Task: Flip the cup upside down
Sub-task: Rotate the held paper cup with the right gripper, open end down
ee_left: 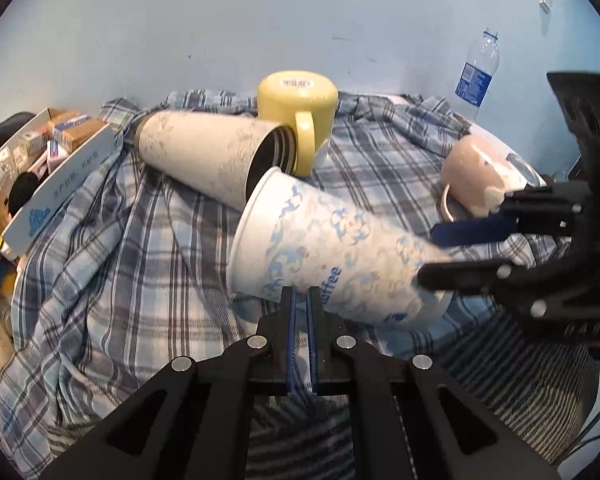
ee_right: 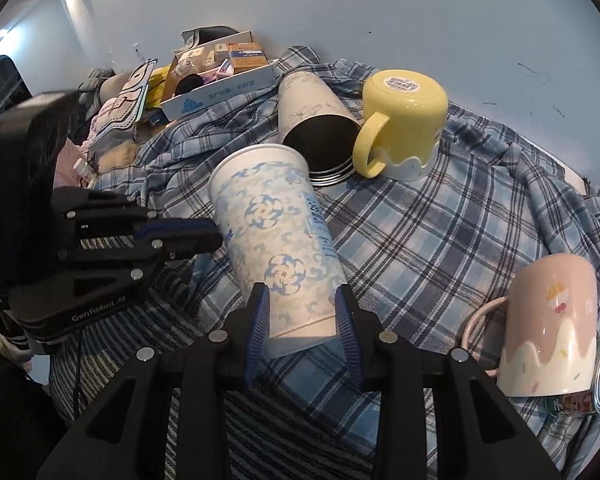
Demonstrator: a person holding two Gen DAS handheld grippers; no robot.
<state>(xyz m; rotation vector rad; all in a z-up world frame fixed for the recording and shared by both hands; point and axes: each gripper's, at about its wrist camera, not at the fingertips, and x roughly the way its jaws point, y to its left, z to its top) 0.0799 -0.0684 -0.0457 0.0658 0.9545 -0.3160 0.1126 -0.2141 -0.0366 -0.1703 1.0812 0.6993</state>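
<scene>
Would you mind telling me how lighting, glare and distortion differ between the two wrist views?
Left wrist view: strong fisheye vignette at the corners, even bluish light, a soft sheen on the paper cup. Right wrist view: bright ceiling-light glare top left, the same barrel bending of the wall line, and the right tool casts a shadow on the cup's base.

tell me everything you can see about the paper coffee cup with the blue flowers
The paper cup is tall, tapered and white, printed with pale blue flower and swirl motifs and blue lettering. It is tipped over, base toward the right gripper, whose blue-padded fingers clamp its narrow base end from both sides. Its open rolled rim points away, close to the mouth of the metal tumbler lying on the plaid cloth. The left gripper sits shut just beside its wall.
</scene>
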